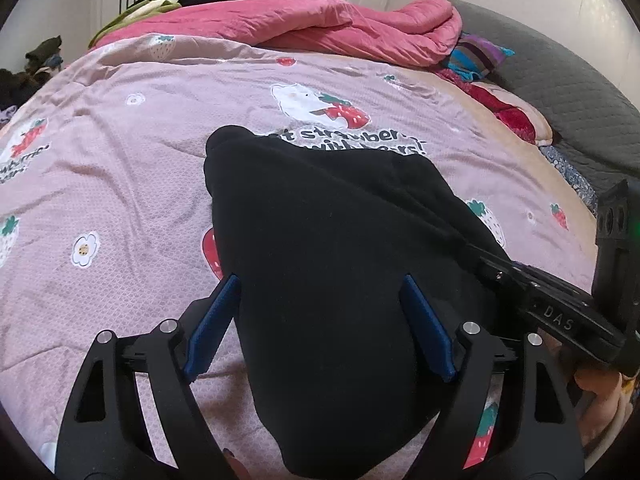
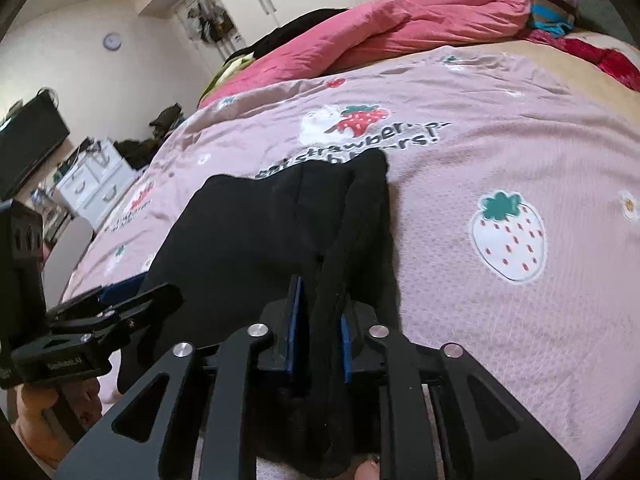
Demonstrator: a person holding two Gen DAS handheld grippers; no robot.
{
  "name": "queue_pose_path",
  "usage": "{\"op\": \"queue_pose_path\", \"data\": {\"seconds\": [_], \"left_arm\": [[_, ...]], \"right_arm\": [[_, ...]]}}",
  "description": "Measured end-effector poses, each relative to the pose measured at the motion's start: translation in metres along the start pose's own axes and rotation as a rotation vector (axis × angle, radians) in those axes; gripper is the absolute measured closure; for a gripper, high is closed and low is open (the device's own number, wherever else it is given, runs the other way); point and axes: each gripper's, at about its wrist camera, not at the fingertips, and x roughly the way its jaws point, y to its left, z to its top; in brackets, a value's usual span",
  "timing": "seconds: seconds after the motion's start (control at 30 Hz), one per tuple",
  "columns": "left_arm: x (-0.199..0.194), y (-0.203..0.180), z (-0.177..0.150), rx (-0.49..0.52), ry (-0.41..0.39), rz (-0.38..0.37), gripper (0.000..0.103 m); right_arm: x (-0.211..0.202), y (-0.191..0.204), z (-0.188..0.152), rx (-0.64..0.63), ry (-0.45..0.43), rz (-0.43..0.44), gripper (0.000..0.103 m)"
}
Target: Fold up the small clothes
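Folding is midway, by the look of it; the small black knit garment (image 1: 336,264) lies on the pink strawberry-print quilt (image 1: 120,168) that covers the bed, towards its near edge and roughly central along it, its far end reaching the printed lettering (image 2: 360,148); the cloth is already gathered into a narrow, layered shape, with one long ridge raised along its right side.

The right gripper (image 2: 319,344) has its blue pads (image 2: 295,320) drawn close on that ridge, a bunched fold of the black fabric pinched between them; the grip looks firm, though how many layers it takes in cannot be told.

The left gripper (image 1: 320,320) hangs over the garment's near end with its fingers (image 1: 218,312) wide apart, one on each side of the cloth; neither pad appears to press on it, so it holds nothing.

My reading is that the right side is about to be carried across; the next move would call for the left fingers either to close on the near edge or to pin the body flat, so that the layers do not drag with the lifted fold; the soft knit may slump and lose its crease.

Beyond, a crumpled rose-pink duvet (image 1: 320,28) lies along the far edge, well apart.
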Motion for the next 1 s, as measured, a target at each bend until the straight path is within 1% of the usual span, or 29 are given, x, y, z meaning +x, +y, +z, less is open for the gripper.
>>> {"op": "queue_pose_path", "data": {"seconds": [0.03, 0.1, 0.17, 0.2, 0.27, 0.3, 0.37, 0.4, 0.43, 0.47, 0.5, 0.53, 0.57, 0.67, 0.87, 1.0], "left_arm": [[-0.001, 0.0, 0.0, -0.004, 0.002, -0.001, 0.028], [-0.002, 0.002, 0.0, -0.012, 0.003, -0.006, 0.028], [-0.005, 0.002, 0.0, -0.016, 0.002, -0.008, 0.028], [-0.007, 0.003, -0.001, -0.019, -0.001, -0.011, 0.028], [-0.011, 0.002, -0.002, -0.022, -0.005, -0.018, 0.028], [-0.014, 0.001, -0.003, -0.022, -0.009, -0.021, 0.028], [-0.023, -0.002, -0.004, -0.014, -0.022, -0.025, 0.027], [-0.027, -0.003, -0.005, -0.011, -0.029, -0.028, 0.027], [-0.032, -0.004, -0.006, -0.008, -0.036, -0.031, 0.026], [-0.037, -0.005, -0.008, -0.006, -0.043, -0.034, 0.023], [-0.044, -0.007, -0.01, -0.002, -0.054, -0.036, 0.019], [-0.049, -0.007, -0.013, 0.001, -0.061, -0.037, 0.017], [-0.054, -0.008, -0.015, 0.003, -0.069, -0.039, 0.015], [-0.07, -0.01, -0.025, 0.014, -0.09, -0.046, 0.009], [-0.098, -0.012, -0.053, 0.021, -0.118, -0.051, 0.009], [-0.112, -0.011, -0.071, 0.015, -0.134, -0.053, 0.009]], "right_arm": [[-0.004, 0.0, -0.001, -0.002, -0.011, -0.018, 0.075], [-0.014, 0.0, -0.003, 0.004, -0.031, -0.041, 0.073], [-0.026, 0.001, -0.004, 0.008, -0.059, -0.067, 0.062], [-0.032, 0.002, -0.006, 0.007, -0.076, -0.078, 0.059], [-0.049, 0.004, -0.01, 0.004, -0.115, -0.094, 0.046], [-0.059, 0.006, -0.013, -0.001, -0.136, -0.1, 0.044], [-0.075, 0.01, -0.019, -0.015, -0.166, -0.117, 0.034], [-0.079, 0.012, -0.021, -0.021, -0.177, -0.121, 0.032], [-0.09, 0.015, -0.026, -0.034, -0.196, -0.124, 0.026], [-0.097, 0.018, -0.03, -0.045, -0.207, -0.13, 0.02], [-0.106, 0.02, -0.034, -0.056, -0.224, -0.14, 0.016], [-0.113, 0.023, -0.038, -0.063, -0.237, -0.147, 0.012], [-0.121, 0.025, -0.043, -0.072, -0.252, -0.153, 0.009], [-0.137, 0.031, -0.056, -0.092, -0.269, -0.162, 0.006], [-0.156, 0.046, -0.081, -0.133, -0.274, -0.186, 0.005], [-0.166, 0.057, -0.096, -0.139, -0.273, -0.168, 0.005]]}}
